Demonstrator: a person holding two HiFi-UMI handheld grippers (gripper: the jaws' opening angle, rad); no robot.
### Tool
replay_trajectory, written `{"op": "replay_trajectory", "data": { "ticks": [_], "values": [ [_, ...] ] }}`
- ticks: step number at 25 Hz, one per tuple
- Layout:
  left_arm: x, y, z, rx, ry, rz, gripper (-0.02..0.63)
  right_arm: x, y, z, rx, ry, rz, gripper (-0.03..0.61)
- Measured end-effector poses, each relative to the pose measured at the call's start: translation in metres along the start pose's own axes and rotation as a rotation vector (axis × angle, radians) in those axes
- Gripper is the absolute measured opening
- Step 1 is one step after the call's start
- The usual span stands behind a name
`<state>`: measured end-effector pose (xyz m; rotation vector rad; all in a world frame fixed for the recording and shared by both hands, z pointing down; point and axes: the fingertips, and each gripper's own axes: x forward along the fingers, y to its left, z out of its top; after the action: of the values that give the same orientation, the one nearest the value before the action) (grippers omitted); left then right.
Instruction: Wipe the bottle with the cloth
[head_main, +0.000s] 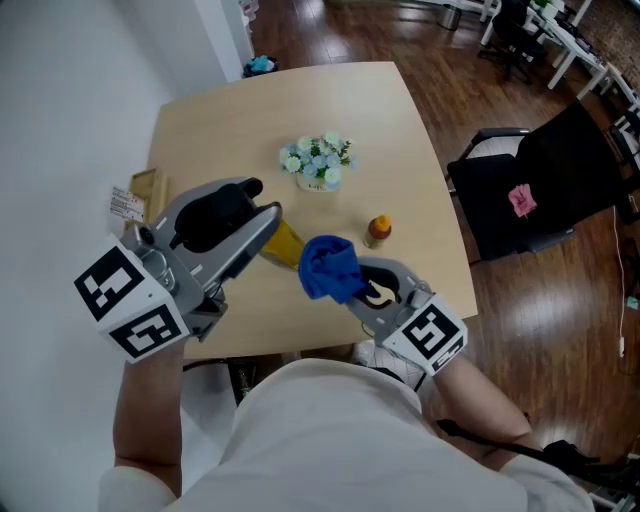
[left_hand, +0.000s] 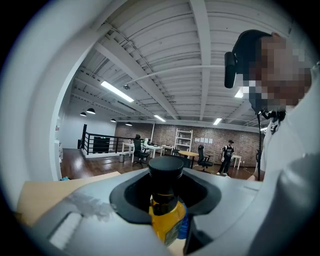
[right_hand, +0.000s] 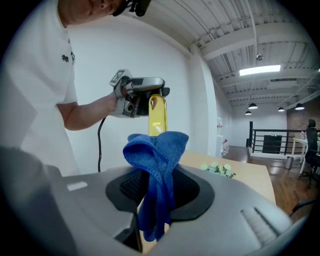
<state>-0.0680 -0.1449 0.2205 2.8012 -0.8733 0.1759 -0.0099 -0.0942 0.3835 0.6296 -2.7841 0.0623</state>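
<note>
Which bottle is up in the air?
The yellow bottle with the black cap, gripped by the left hand-held gripper; the small orange bottle stands on the table.

Two claws: the left claw (head_main: 272, 222) and the right claw (head_main: 352, 280). Two bottles: one yellow bottle (head_main: 285, 243), black-capped, between the left claw's jaws, and one small orange-capped bottle (head_main: 377, 230) beyond the right claw. One blue cloth (head_main: 328, 267), pinched in the right claw. One bunch of flowers (head_main: 318, 161), one tabletop (head_main: 250, 110), one black chair (head_main: 540, 185).

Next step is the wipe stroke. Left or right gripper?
Right. The right gripper grips the blue cloth beside the yellow bottle; the left gripper is clamped on that bottle.
</note>
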Motion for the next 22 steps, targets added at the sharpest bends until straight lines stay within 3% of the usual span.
{"op": "replay_trajectory", "data": {
  "ticks": [12, 19, 22],
  "values": [
    [0.004, 0.008, -0.007, -0.003, 0.006, 0.031, 0.143, -0.005, 0.0, -0.063, 0.062, 0.133, -0.025, 0.12],
    [0.027, 0.054, -0.069, -0.007, 0.073, 0.16, 0.143, -0.039, -0.015, -0.09, 0.128, 0.162, -0.094, 0.12],
    [0.042, 0.071, -0.107, 0.01, 0.107, 0.216, 0.143, -0.06, -0.021, -0.105, 0.243, 0.144, -0.139, 0.12]
  ]
}}
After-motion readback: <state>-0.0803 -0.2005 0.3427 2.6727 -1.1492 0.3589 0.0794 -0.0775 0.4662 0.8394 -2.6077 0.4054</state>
